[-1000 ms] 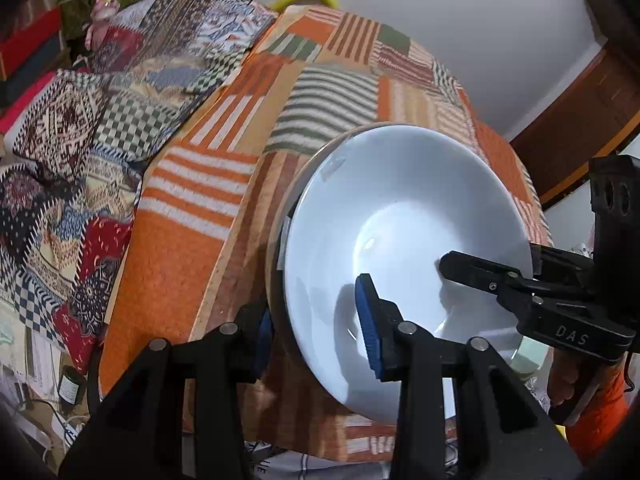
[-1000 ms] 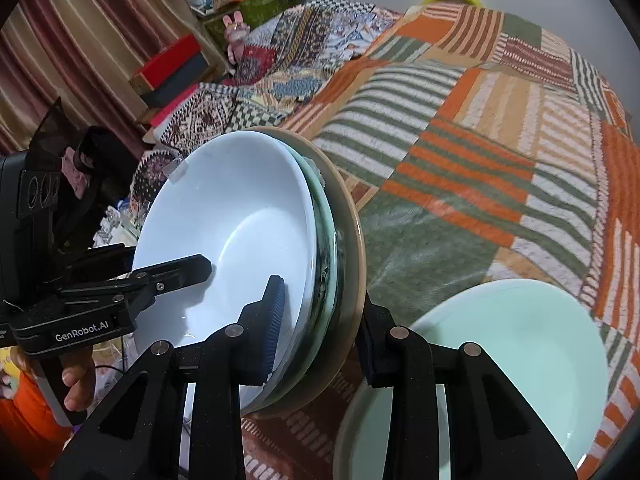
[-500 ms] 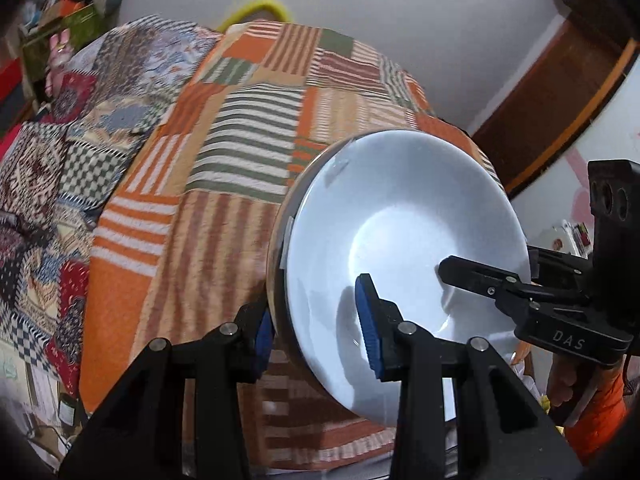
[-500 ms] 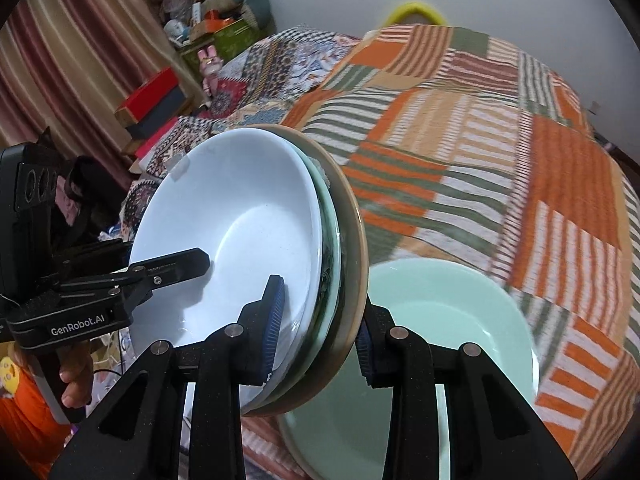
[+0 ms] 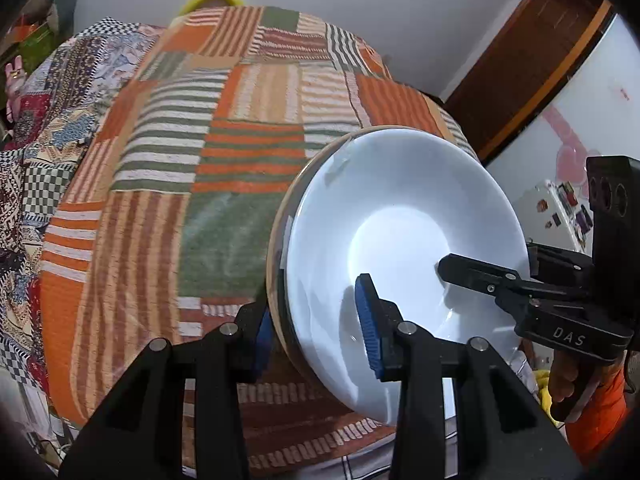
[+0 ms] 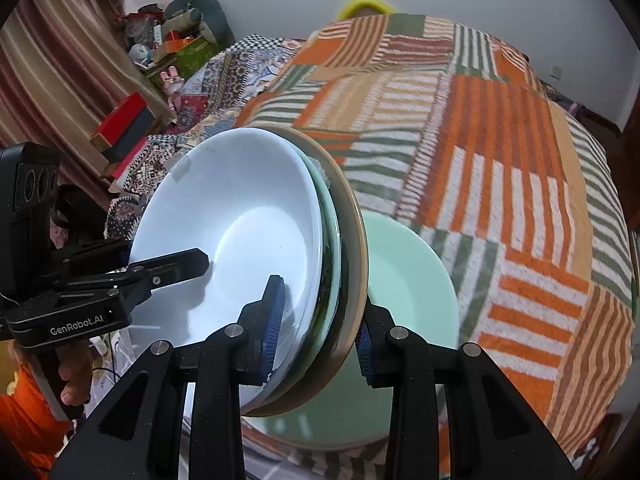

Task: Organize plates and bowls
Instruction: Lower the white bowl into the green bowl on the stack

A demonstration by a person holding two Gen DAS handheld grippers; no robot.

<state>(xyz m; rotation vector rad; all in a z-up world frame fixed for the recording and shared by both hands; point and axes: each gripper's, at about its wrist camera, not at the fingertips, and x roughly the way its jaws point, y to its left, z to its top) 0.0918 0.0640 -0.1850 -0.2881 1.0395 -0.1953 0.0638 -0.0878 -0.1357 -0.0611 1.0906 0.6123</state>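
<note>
Stack of plates (image 6: 280,248), glazed, rigid, heavy, breakable, slippery, carried above mint plate (image 6: 412,288) on patchwork blanket (image 5: 180,200), clamped at opposite rims by left gripper (image 5: 316,332) and right gripper (image 6: 318,328).

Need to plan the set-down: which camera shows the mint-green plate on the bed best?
The right wrist view: the mint-green plate lies on the striped blanket behind the held stack. The left wrist view does not show it.
</note>
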